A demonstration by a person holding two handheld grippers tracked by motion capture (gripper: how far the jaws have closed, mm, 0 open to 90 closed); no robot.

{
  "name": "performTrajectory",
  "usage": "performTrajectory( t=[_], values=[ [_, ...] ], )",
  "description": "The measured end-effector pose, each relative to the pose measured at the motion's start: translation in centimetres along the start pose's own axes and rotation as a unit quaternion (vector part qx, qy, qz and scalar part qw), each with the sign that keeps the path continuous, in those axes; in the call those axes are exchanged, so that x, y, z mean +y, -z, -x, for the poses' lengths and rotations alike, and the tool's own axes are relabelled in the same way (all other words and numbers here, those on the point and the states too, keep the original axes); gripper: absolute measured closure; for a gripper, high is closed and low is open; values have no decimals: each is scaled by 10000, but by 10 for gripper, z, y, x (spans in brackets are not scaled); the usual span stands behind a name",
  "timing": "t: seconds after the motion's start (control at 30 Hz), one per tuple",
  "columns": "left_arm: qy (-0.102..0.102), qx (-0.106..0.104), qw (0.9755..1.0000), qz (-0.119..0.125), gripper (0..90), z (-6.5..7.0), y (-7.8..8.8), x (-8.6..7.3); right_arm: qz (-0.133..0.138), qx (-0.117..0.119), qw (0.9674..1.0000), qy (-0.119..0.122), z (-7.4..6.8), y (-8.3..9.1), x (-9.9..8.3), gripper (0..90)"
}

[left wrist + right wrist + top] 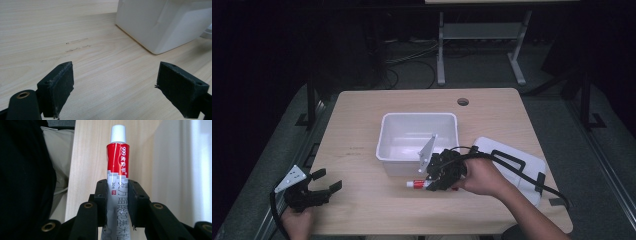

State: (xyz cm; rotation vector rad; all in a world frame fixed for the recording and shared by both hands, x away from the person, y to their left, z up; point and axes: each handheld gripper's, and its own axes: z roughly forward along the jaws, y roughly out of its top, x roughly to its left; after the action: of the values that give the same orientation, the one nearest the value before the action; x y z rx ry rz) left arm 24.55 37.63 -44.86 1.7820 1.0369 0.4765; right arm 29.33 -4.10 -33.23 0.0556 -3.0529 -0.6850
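The right gripper (428, 184) is clamping a tube (117, 170), holding it just off the table (362, 200) by the bin's (384, 135) near wall. The left gripper (328, 181) is sitting at the near left corner, jaws apart.

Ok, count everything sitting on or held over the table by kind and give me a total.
Red and silver ointment tube with white cap, clamped in the right gripper: 1
White plastic tub: 1
White plastic lid with black clips: 1
Total: 3
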Motion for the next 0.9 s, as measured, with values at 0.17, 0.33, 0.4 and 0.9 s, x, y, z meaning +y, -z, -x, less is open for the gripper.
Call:
performTrajectory(
  t=[0.17, 0.33, 0.4, 0.9],
  values=[
    [-2, -14, 10000, -4, 134, 0, -1, 0, -9, -67, 10000, 2, 3, 15, 8, 713],
    [-2, -10, 10000, -2, 134, 0, -1, 0, 14, -146, 9999, 31, 8, 28, 16, 713],
    [-10, -12, 10000, -6, 134, 0, -1, 0, -11, -185, 9998, 40, 10, 32, 19, 713],
    [-27, 9, 10000, 7, 134, -1, 0, 0, -40, -327, 9995, -35, 37, 49, 35, 713]
  ],
)
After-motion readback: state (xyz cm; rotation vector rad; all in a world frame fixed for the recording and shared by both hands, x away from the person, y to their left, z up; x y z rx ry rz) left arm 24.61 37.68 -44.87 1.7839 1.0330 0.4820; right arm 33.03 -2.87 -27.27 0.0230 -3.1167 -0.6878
